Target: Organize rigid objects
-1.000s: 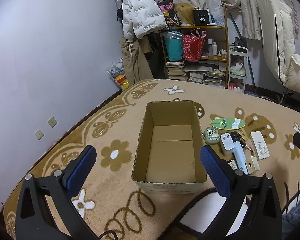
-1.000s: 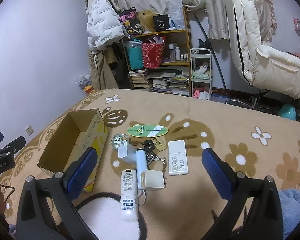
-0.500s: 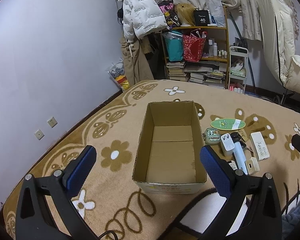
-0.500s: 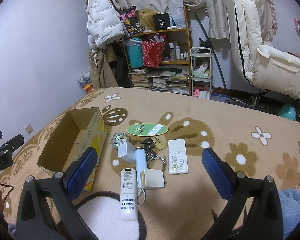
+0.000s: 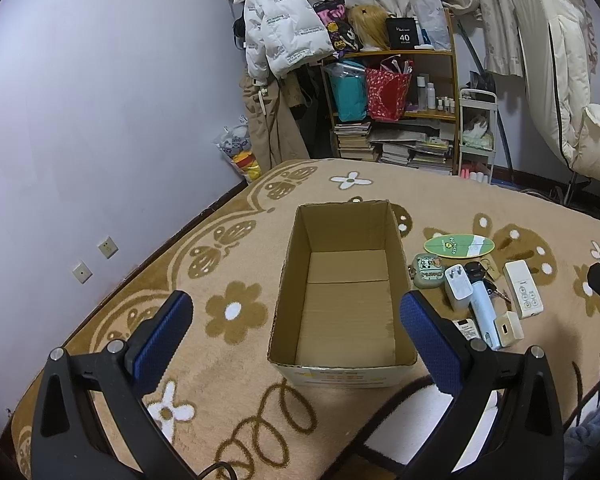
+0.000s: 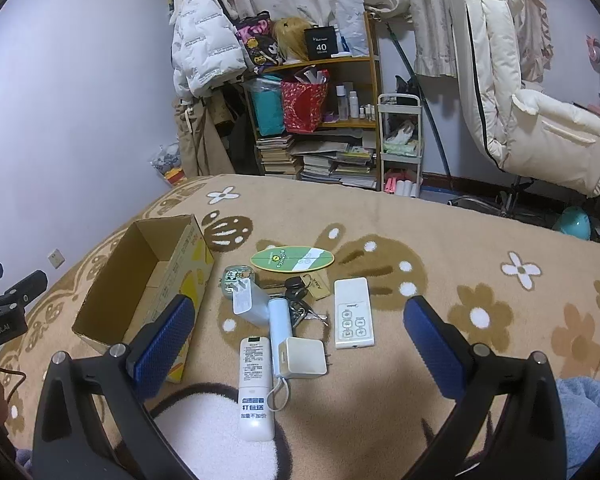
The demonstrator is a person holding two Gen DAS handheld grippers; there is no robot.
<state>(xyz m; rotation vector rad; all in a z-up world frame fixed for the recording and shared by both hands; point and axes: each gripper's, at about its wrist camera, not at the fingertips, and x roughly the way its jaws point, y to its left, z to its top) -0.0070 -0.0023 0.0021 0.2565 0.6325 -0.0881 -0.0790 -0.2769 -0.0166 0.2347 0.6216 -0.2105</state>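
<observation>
An empty open cardboard box (image 5: 342, 292) stands on the flowered rug; it also shows in the right wrist view (image 6: 140, 280). Right of it lies a cluster: a green oval board (image 6: 293, 258), a white remote (image 6: 353, 312), a long white remote (image 6: 255, 388), a light blue cylinder (image 6: 280, 328), a white charger cube (image 6: 304, 357), a white plug adapter (image 6: 246, 300), keys (image 6: 298, 294) and a small green case (image 6: 233, 276). My left gripper (image 5: 296, 340) is open and empty, above the box's near end. My right gripper (image 6: 296, 340) is open and empty, above the cluster.
A wooden shelf (image 5: 396, 108) with books and bags stands at the back, a white jacket (image 5: 280, 28) hangs left of it. A cream chair (image 6: 540, 120) is at the back right. The purple wall (image 5: 100, 120) runs along the rug's left edge.
The right gripper has drifted slightly forward toward the cluster. The left gripper has barely moved. Both stay open.
</observation>
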